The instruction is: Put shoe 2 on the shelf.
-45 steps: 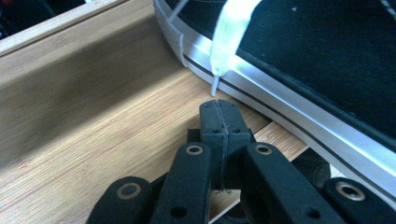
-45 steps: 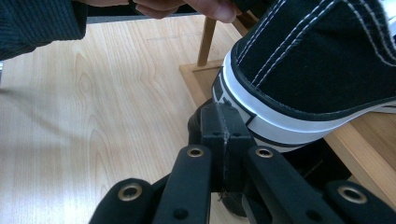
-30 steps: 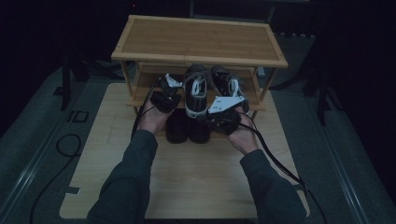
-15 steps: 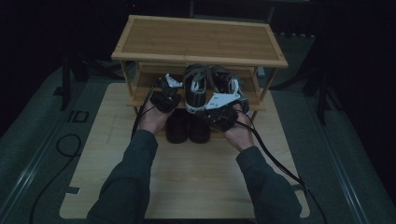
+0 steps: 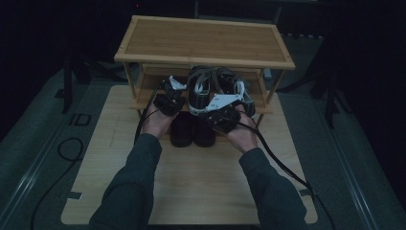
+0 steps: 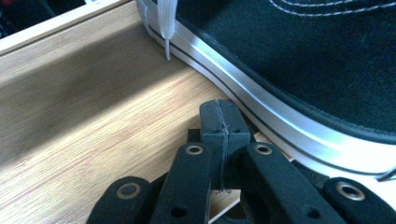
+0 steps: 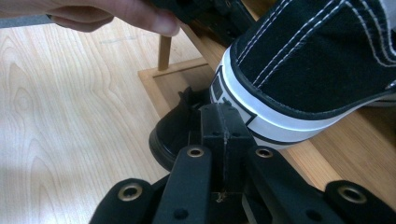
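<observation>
A pair of black canvas sneakers [image 5: 209, 85] with white soles stands on the middle shelf of a wooden shoe rack [image 5: 206, 43]. My left gripper [image 5: 168, 94] is shut and holds nothing, just left of the pair; its jaws [image 6: 219, 122] rest over the shelf beside the left sneaker's white sole [image 6: 289, 135]. The right gripper [image 5: 218, 108] is shut too and holds nothing. Its jaws [image 7: 223, 123] sit against the sneaker heel [image 7: 299, 70] at the shelf's front edge. Below, a pair of black shoes [image 5: 192, 132] stands on the bottom level [image 7: 175, 133].
The rack stands at the far end of a pale wooden board [image 5: 191, 182] laid on a grey floor. Cables [image 5: 282, 165] trail back from the grippers. A hand [image 7: 116, 14] on the left gripper shows at the top of the right gripper view.
The right gripper has drifted a little left and down toward the sneaker heels. The left gripper has barely moved. Both stay shut.
</observation>
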The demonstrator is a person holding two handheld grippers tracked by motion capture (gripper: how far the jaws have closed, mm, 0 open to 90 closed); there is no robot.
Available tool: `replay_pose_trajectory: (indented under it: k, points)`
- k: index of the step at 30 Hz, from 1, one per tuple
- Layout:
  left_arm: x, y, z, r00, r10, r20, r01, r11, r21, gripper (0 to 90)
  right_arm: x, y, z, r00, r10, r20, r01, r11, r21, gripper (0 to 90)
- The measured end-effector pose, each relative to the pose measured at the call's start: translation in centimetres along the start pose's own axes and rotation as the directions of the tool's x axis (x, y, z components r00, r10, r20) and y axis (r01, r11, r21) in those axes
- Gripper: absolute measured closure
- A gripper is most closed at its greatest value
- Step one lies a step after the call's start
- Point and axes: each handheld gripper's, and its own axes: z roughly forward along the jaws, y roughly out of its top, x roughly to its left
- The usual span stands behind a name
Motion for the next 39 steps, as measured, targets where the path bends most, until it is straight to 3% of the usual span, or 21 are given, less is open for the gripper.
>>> replay_pose_trajectory:
  k: [11, 13, 15, 17, 31, 37, 39]
  points:
    - [0.0, 0.0, 0.0, 1.0, 0.001, 0.001, -0.001, 1.0, 0.0, 90.0, -0.3, -0.1, 0.2, 1.0, 0.005, 0.005, -0.005, 1.0, -0.003, 90.0]
    - [0.0, 0.0, 0.0, 1.0, 0.001, 0.0, -0.001, 1.0, -0.003, 90.0, -0.5, -0.2, 0.4, 0.9991, 0.021, 0.037, -0.021, 1.0, -0.001, 90.0]
    - [0.1, 0.0, 0.0, 1.0, 0.003, 0.004, -0.003, 1.0, -0.004, 90.0, -0.7, -0.3, 0.5, 0.9987, 0.045, 0.024, -0.045, 0.999, -0.012, 90.0]
    - [0.1, -0.1, 0.0, 1.0, 0.0, 0.01, 0.0, 1.0, -0.005, 90.0, -0.6, -0.2, 0.5, 0.9988, 0.032, 0.036, -0.031, 0.999, -0.006, 90.0]
    - [0.1, -0.1, 0.0, 1.0, 0.007, 0.003, -0.007, 0.9999, -0.012, 90.0, -0.7, -0.4, 0.0, 0.9992, 0.039, 0.01, -0.039, 0.999, 0.007, 89.8]
    - [0.3, -0.4, 0.0, 0.9997, -0.014, 0.018, 0.015, 0.9994, -0.03, 90.0, -0.2, -0.4, -0.4, 0.9993, 0.034, -0.017, -0.034, 0.999, -0.006, 87.9]
    - [0.6, -0.6, 0.0, 0.9985, -0.039, 0.038, 0.04, 0.9982, -0.044, 90.0, -0.1, -0.5, -0.6, 0.9994, 0.023, -0.025, -0.023, 1.0, 0.004, 86.5]
